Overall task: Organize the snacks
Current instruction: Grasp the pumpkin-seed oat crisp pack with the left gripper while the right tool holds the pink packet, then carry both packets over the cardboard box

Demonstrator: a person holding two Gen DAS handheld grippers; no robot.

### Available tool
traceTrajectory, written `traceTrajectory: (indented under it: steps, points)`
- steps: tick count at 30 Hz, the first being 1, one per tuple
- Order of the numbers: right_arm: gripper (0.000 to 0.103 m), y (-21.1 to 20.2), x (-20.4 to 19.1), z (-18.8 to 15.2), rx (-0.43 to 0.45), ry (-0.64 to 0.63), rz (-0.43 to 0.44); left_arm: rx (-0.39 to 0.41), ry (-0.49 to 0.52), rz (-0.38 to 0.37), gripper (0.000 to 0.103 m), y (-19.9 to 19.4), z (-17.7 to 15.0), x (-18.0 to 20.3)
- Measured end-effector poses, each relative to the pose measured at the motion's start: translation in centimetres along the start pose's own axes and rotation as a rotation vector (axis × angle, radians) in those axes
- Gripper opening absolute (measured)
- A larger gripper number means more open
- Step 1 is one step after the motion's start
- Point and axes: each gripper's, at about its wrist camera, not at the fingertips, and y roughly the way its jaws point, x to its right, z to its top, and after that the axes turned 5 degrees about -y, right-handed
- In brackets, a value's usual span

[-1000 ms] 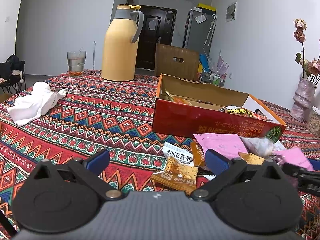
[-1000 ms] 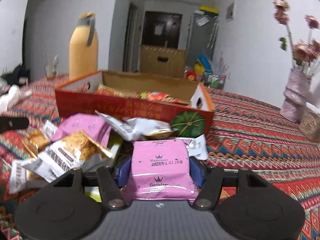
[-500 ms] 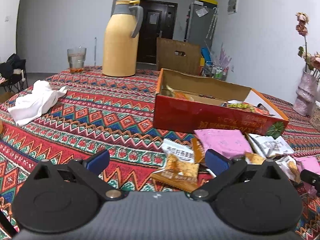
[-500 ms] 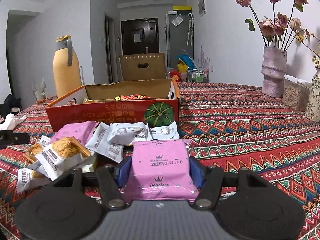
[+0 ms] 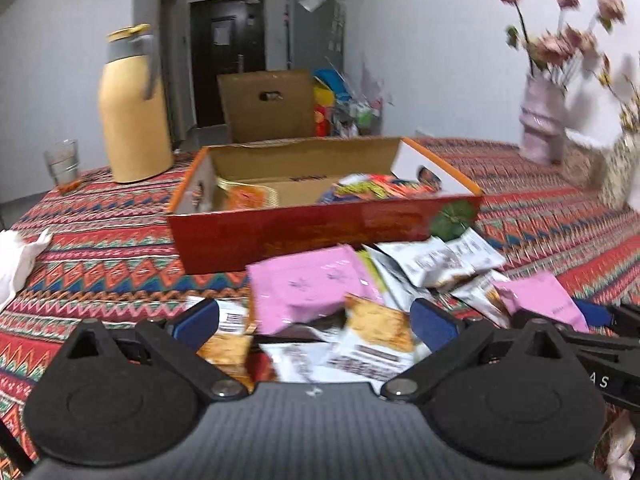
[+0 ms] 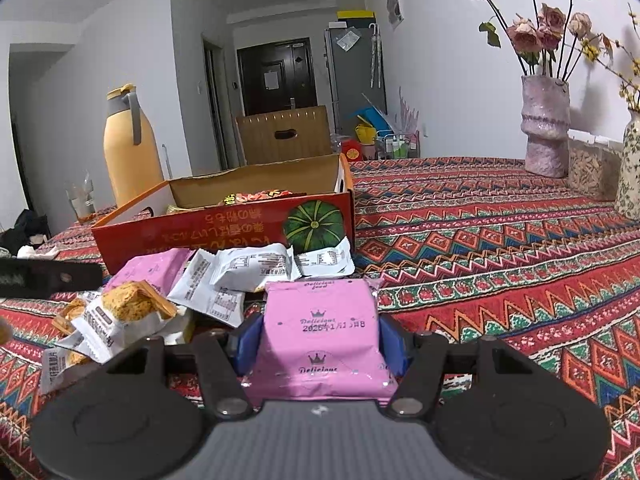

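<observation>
Right wrist view, right hand-held gripper [image 6: 320, 338] clamped on a pink snack packet [image 6: 320, 336] just above the patterned tabletop [image 6: 500, 240], near the red snack box [image 6: 224, 232], left hand-held gripper [image 5: 316, 320] spread wide over the heap of loose snack packets [image 5: 360, 300], holding nothing.

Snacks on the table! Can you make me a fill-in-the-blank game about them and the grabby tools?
1. The right tool is shut on a ____ snack packet.
2. The left tool is ____, holding nothing.
3. The red box has a green ____ pictured on its front.
4. The tall jug behind the box is ____.

Missing words: pink; open; pumpkin; yellow
</observation>
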Motion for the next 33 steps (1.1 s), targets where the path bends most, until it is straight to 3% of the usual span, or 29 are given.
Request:
traceTrajectory:
  steps: [6,9,15,18,33]
  points:
    - [0.061,0.1,0.5,-0.1,0.01,0.028,0.024,-0.037,0.058,-0.005,0.103,1.3,-0.5,2.1]
    - [0.061,0.0,0.6,-0.2,0.019,0.041,0.029,-0.055,0.073,-0.002,0.096,1.8,-0.6,2.7]
    - [0.061,-0.1,0.9,-0.3,0.029,0.048,0.048,-0.104,0.071,-0.014,0.075,2.7,-1.1,3.0]
    - [0.061,-0.1,0.8,-0.3,0.032,0.047,0.053,-0.112,0.063,-0.039,0.049,2.7,-1.3,2.9]
    - [0.061,-0.3,0.3,-0.5,0.045,0.023,0.042,-0.055,0.012,-0.051,0.048,0.8,-0.7,1.9]
